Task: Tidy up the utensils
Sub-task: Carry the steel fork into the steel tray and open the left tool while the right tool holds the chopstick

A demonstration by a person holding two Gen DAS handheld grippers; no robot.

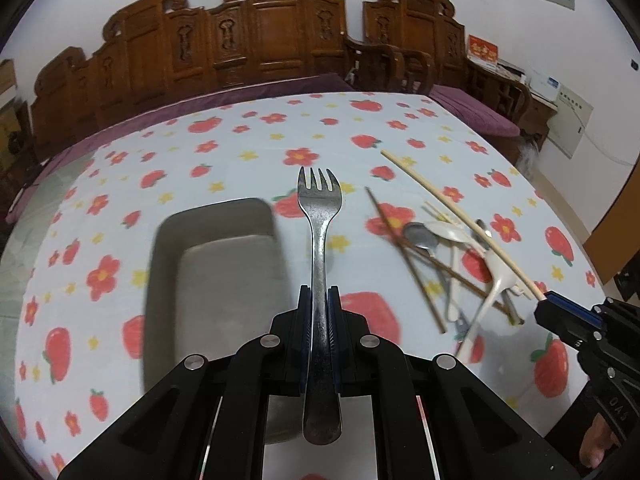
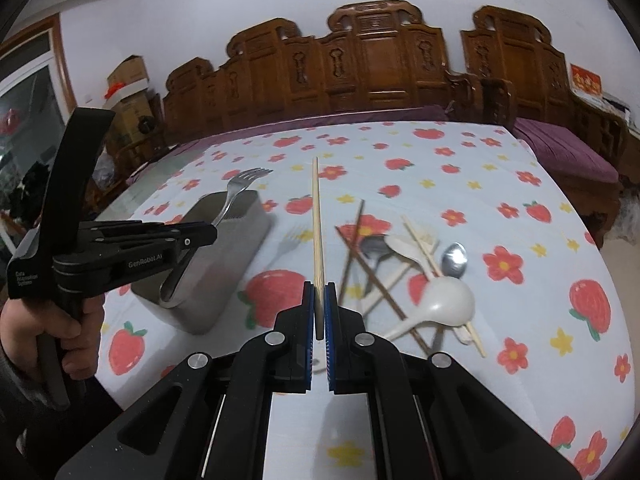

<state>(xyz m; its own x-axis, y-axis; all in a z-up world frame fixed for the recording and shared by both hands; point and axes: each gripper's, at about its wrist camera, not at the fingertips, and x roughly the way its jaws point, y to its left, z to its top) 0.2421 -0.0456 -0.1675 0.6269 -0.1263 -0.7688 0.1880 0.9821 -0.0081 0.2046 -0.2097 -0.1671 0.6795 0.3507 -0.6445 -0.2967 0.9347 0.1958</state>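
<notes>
My left gripper (image 1: 319, 294) is shut on a metal fork (image 1: 320, 216), held above the right edge of the grey metal tray (image 1: 168, 240); from the right wrist view the left gripper (image 2: 208, 234) holds the fork (image 2: 240, 184) over the tray (image 2: 240, 248). My right gripper (image 2: 319, 292) is shut on a pale wooden chopstick (image 2: 316, 216), lifted above the table; it shows in the left wrist view (image 1: 440, 196) with the right gripper (image 1: 544, 304) at its end. A pile of utensils (image 2: 400, 264) lies on the cloth: dark chopsticks, metal spoons, white plastic spoons.
The table has a white cloth (image 1: 240, 140) with red fruit and flower print. Carved wooden chairs (image 1: 260, 40) stand along the far side. A white plastic fork (image 2: 288, 240) lies between tray and pile.
</notes>
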